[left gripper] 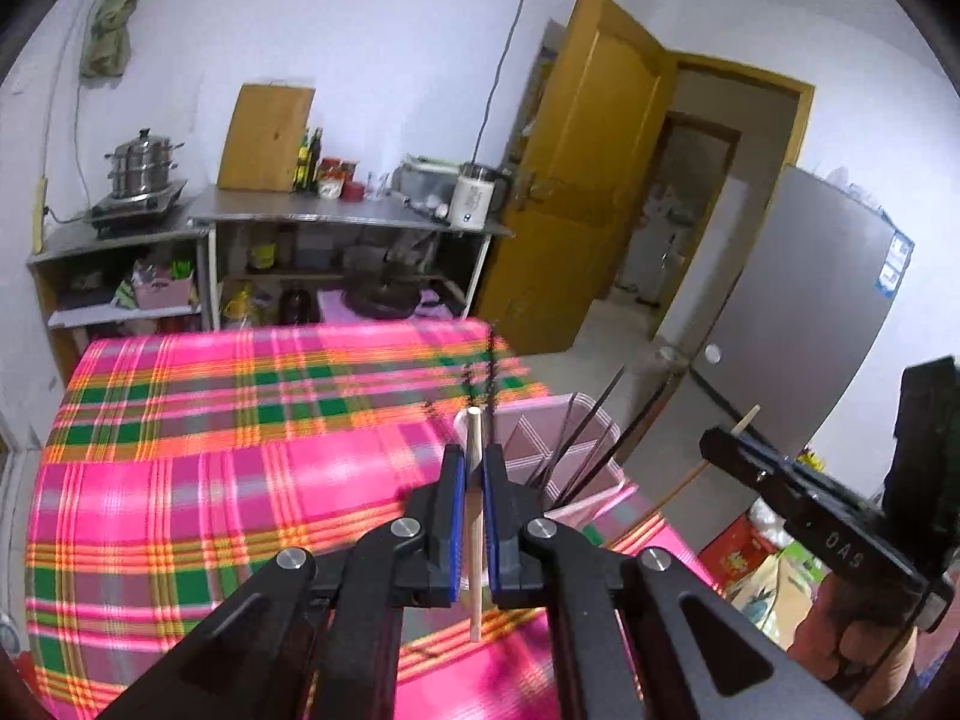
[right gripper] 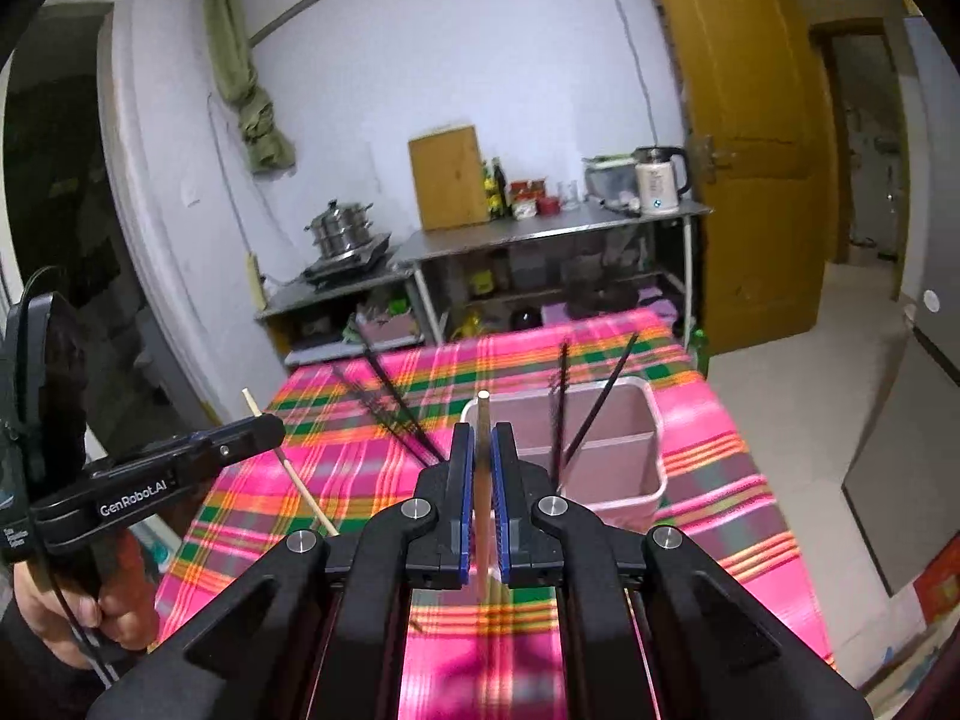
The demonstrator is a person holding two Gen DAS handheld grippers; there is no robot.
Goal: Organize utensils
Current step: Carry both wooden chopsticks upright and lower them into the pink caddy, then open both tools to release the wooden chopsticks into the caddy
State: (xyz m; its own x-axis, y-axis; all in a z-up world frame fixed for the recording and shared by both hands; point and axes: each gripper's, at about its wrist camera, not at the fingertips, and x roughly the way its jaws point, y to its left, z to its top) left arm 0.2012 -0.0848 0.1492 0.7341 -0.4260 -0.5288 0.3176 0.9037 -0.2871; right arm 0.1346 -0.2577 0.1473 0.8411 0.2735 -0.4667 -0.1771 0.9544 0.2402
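Observation:
My left gripper [left gripper: 474, 456] is shut on a pale wooden chopstick [left gripper: 475, 564] held upright above the pink plaid tablecloth [left gripper: 240, 450]. My right gripper [right gripper: 482, 438] is shut on another wooden chopstick [right gripper: 482, 516], also upright. Each gripper shows in the other's view, the right one [left gripper: 729, 441] and the left one [right gripper: 264, 426], each with its stick. A pink divided utensil bin [right gripper: 606, 462] stands on the table just ahead, with several black chopsticks [right gripper: 591, 414] leaning in it. In the left wrist view the bin [left gripper: 540, 450] is right of my fingers. More black chopsticks [right gripper: 396, 402] lie left of the bin.
A steel counter [left gripper: 336, 213] with a pot, bottles, a cutting board and a kettle stands behind the table. A yellow door [right gripper: 744, 138] is open at the right. A grey fridge [left gripper: 798, 324] stands right of the table. Bags sit on the floor [left gripper: 762, 576].

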